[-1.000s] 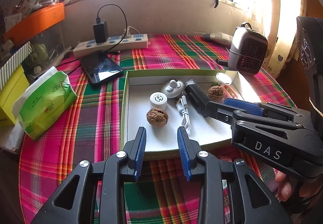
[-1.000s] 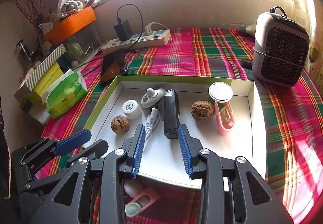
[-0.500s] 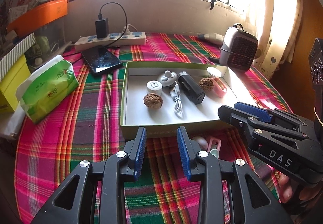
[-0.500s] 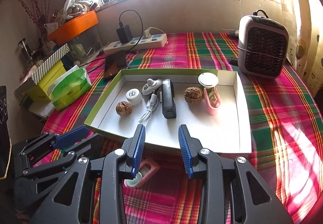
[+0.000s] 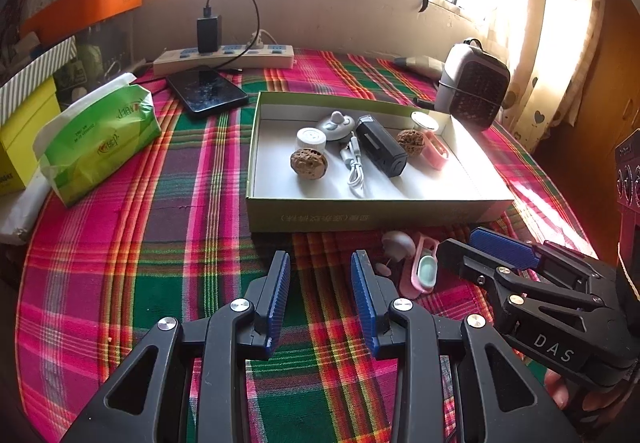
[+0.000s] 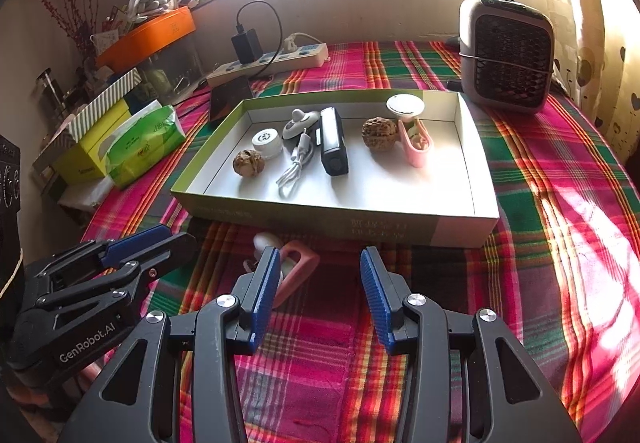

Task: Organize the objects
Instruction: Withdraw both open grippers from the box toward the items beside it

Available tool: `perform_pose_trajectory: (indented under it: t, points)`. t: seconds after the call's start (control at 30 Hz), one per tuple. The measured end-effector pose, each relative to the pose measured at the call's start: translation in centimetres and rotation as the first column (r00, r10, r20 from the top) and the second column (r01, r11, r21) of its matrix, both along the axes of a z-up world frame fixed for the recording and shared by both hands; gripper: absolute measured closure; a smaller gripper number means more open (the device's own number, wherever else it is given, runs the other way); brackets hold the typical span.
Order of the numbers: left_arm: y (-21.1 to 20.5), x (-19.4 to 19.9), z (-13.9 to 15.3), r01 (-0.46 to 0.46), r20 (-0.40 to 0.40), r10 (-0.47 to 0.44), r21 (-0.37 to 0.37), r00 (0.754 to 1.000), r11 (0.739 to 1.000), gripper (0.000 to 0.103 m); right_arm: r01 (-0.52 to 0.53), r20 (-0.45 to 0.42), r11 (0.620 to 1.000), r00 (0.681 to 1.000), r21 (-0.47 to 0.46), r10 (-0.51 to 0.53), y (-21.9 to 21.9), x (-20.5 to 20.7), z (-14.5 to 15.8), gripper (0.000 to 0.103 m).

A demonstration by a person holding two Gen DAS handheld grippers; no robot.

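Right gripper (image 6: 320, 291) sits low in the frame, its jaws opening with nothing between them, only plaid cloth. Just beside its left pad (image 6: 266, 289) lies the pink clip-like item (image 6: 296, 267), on the worktop (image 6: 540, 243) outside the tray. Left gripper (image 5: 320, 299) hovers released too, blue pads parted over bare cloth, and in its view the same pink piece shows at lower right centre.

Further up the frame, the green-rimmed tray (image 6: 328, 221) already holds two walnuts (image 6: 248, 162), a white cable (image 6: 294, 167), a black device (image 6: 334, 147) and a matching pink item (image 6: 416, 145) (so this stray one likely belongs beside it).

To do it well, I'd say: shift the right gripper toward frame left until both pads straddle the pink body, close across its narrow sides, then lift clear over the tray wall before setting down in the open floor at the tray's right.
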State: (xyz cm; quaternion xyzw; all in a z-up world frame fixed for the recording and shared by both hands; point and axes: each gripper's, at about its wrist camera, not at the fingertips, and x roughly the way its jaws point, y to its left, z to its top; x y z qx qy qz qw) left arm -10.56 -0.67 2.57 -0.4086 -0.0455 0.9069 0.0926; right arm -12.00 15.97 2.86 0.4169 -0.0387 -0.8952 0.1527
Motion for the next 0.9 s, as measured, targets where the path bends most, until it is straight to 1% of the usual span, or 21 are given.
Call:
perform_pose_trajectory:
  t: [0.37,0.43,0.5,0.77,0.9]
  points:
    - [-0.7,0.0,-1.1,-0.005,0.031,0.004,0.017,1.0,1.0,0.073,-0.02,0.023,1.0,1.0,-0.018,0.021,-1.1,0.0,-0.7,0.059]
    - [-0.8,0.0,-1.2,-0.004,0.035,0.004,0.019,0.999,1.0,0.073,-0.022,0.023,1.0,0.999,-0.013,0.022,-1.4,0.0,-0.8,0.055]
    - [-0.8,0.0,-1.3,-0.004,0.036,0.004,0.021,0.999,1.0,0.073,-0.018,0.02,1.0,1.0,-0.011,0.018,-1.4,-0.1,-0.8,0.053]
    - [-1.1,-0.1,-1.4,-0.004,0.04,0.003,0.028,0.999,1.0,0.073,-0.014,0.045,1.0,0.999,-0.008,0.014,-1.7,-0.3,-1.6,0.053]
    - [-1.1,-0.1,-1.4,0.0,0.04,-0.001,0.031,0.999,1.0,0.073,-0.016,0.026,1.0,1.0,0.023,0.015,-1.9,-0.2,-1.4,0.053]
